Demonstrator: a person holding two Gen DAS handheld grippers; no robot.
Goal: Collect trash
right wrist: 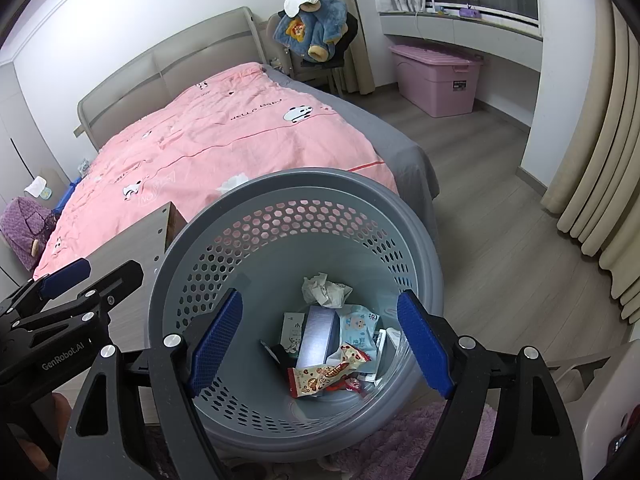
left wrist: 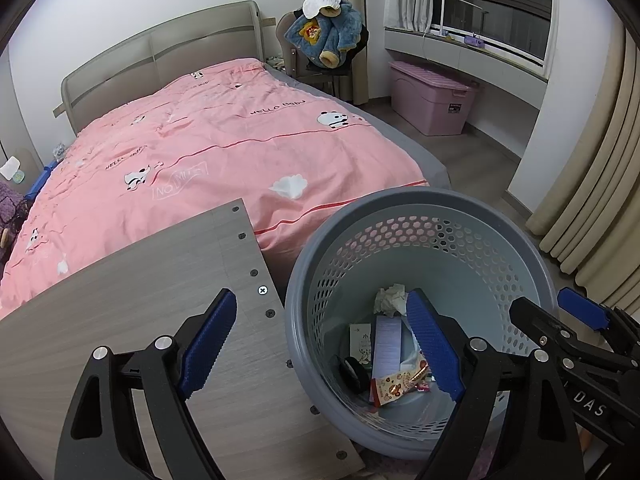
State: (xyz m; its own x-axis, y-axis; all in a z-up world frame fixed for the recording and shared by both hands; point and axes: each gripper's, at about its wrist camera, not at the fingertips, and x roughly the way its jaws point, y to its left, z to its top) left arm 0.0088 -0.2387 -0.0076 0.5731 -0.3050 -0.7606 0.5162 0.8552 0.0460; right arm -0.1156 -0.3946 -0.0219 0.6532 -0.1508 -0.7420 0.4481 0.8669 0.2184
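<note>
A grey perforated trash basket (left wrist: 516, 264) (right wrist: 416, 240) stands on the floor by the foot of the bed. Inside lie a crumpled paper (right wrist: 326, 289) (left wrist: 390, 299), a small purple box (right wrist: 318, 336) (left wrist: 386, 340), a wet-wipe pack (right wrist: 360, 326) and snack wrappers (right wrist: 328, 374) (left wrist: 400, 386). My left gripper (left wrist: 322, 344) is open and empty, spanning the basket's left rim and a grey wooden board (left wrist: 132, 304). My right gripper (right wrist: 320, 344) is open and empty above the basket's mouth. Each gripper shows in the other's view, the left one (right wrist: 64, 280) and the right one (left wrist: 580, 312).
A bed with a pink quilt (left wrist: 224, 148) (right wrist: 224, 136) lies behind. A white tissue-like thing (left wrist: 289, 187) (right wrist: 234, 182) lies on the quilt near its foot. A pink storage box (left wrist: 432, 98) and a chair with a blue coat (left wrist: 324, 36) stand at the back. Curtains (left wrist: 592, 184) hang right.
</note>
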